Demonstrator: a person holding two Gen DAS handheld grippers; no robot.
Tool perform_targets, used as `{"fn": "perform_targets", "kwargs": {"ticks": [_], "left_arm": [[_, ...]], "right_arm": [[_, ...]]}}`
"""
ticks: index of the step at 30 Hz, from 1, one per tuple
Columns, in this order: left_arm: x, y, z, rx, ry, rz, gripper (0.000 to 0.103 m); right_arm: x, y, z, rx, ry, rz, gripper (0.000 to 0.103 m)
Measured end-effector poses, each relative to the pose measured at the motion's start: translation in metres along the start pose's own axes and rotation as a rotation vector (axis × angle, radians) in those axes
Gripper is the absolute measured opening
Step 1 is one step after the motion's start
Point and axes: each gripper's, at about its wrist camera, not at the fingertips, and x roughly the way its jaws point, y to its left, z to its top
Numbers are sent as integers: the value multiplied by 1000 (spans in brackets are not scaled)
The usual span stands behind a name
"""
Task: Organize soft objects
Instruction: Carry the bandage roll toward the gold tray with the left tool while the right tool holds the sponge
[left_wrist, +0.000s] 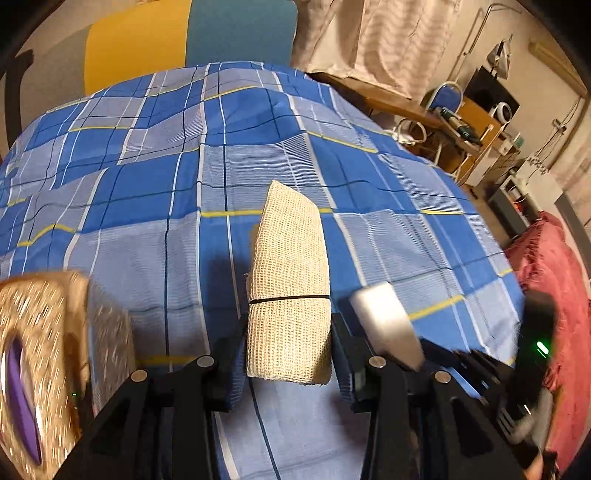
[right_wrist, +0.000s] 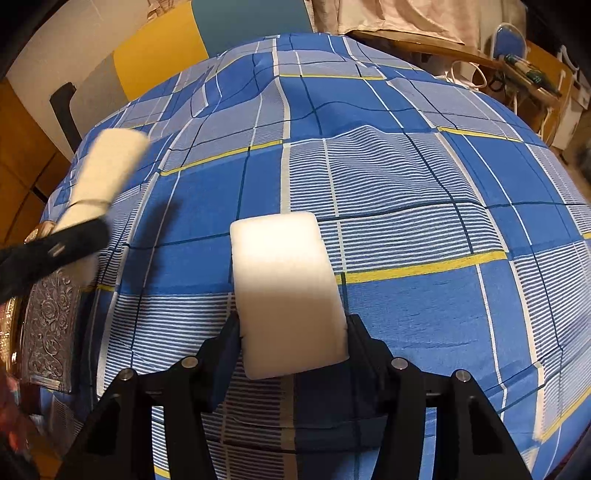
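Left wrist view: mounted behind the left gripper (left_wrist: 288, 354), looking forward along its fingers, tilted down, close above the blue plaid bedsheet (left_wrist: 147, 206). Right wrist view: same mounting behind the right gripper (right_wrist: 291, 343), facing the same general way, equally near the bedsheet (right_wrist: 406, 192). Shared between views: sheet, yellow-and-teal wall panel (left_wrist: 184, 37) (right_wrist: 159, 48) ahead, desk (left_wrist: 436, 114) (right_wrist: 480, 55) at far right. Each camera catches the other gripper at frame edge, blurred.

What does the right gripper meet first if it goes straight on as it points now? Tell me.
Probably only the blue plaid bedsheet. The right gripper holds the white sponge, and nothing else shows ahead of it; depth is unclear.
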Motion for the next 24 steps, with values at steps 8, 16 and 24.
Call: {"fn": "perform_targets", "kwargs": {"ticks": [8,16,24], "left_arm": [[-51,2,-41,-9,-48,-80,40],[-103,20,-86,-4,-115,-132,40],[-139,60,-122,-61,-150,-129,40]], "right_arm": [[0,2,-1,-19,-14,-14,57],[-2,1,-2,-10,-22,-12,57],[-3,2,-4,-12,-29,-19,57]]}}
